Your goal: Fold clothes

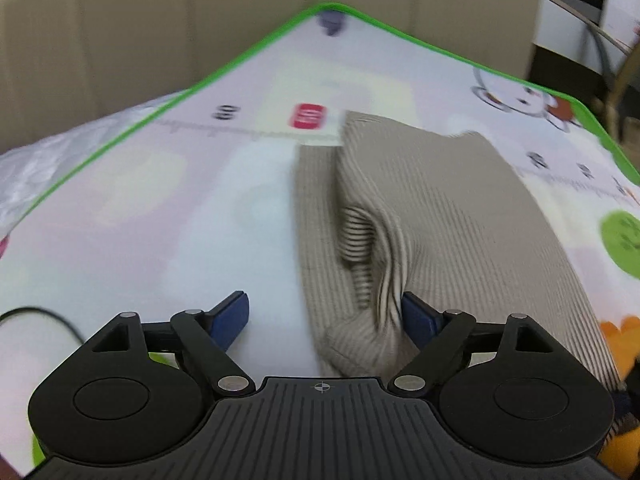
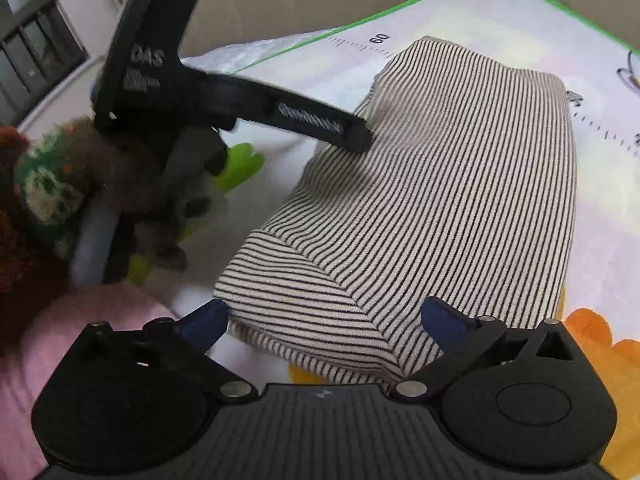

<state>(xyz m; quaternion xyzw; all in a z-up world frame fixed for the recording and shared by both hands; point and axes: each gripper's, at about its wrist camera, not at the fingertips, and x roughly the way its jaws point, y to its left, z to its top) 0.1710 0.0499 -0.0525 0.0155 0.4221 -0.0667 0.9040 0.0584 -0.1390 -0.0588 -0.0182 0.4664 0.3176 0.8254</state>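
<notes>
A cream garment with thin dark stripes [image 2: 440,184] lies folded on a patterned play mat [image 2: 600,240]. It also shows in the left wrist view [image 1: 440,216], with a raised crease down its left side. My left gripper [image 1: 324,316] is open, its blue fingertips [image 1: 232,316] spread over the garment's near left edge. My right gripper [image 2: 324,320] is open, its blue fingertips [image 2: 444,320] spread over the garment's near folded corner. The left gripper also shows in the right wrist view [image 2: 360,136], its tip resting at the garment's left side.
The mat has a green border [image 1: 240,60] and printed cartoon figures. A beige upholstered back [image 1: 200,8] stands behind it. Clear plastic [image 1: 60,160] lies off the mat's left edge. A knitted sleeve [image 2: 48,192] and pink fabric [image 2: 80,320] are at left in the right wrist view.
</notes>
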